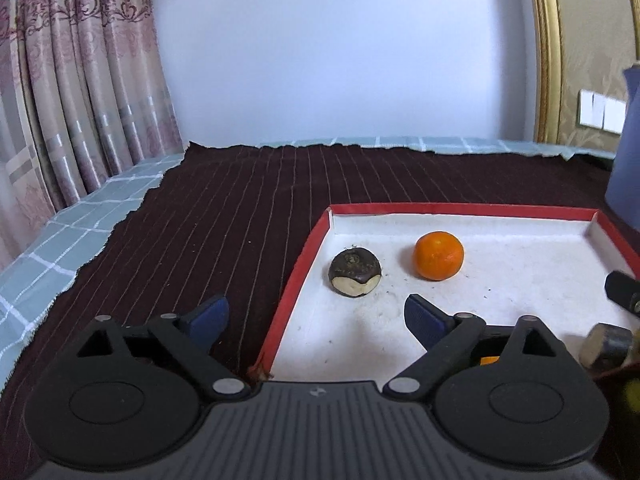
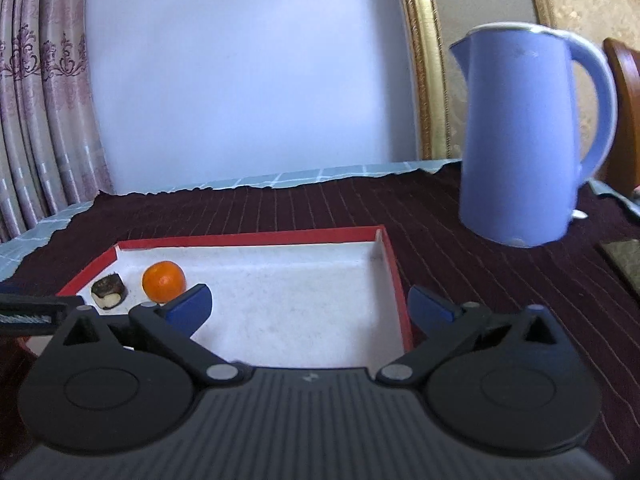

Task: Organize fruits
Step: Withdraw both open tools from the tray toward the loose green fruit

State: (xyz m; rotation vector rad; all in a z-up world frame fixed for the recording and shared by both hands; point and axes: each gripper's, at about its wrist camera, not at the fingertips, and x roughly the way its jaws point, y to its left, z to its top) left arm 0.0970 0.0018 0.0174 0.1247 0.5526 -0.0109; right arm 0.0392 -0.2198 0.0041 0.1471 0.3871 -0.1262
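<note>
Mandarin point(image 1: 439, 255) and peeled water chestnut point(image 1: 354, 271) in the red-rimmed tray point(image 1: 296, 276) look light, round and roll-prone, so we judge a gentle pinch across their middles best, both our left claw point(image 1: 316, 318) and right claw point(image 2: 310, 304) spread wide and empty.

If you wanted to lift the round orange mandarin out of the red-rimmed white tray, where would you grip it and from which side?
Probably across the widest middle of the round orange mandarin, from above and the near side. It sits free on the floor of the red-rimmed white tray, apart from the dark, partly peeled fruit to its left. Both the left gripper and right gripper are open and empty.
</note>
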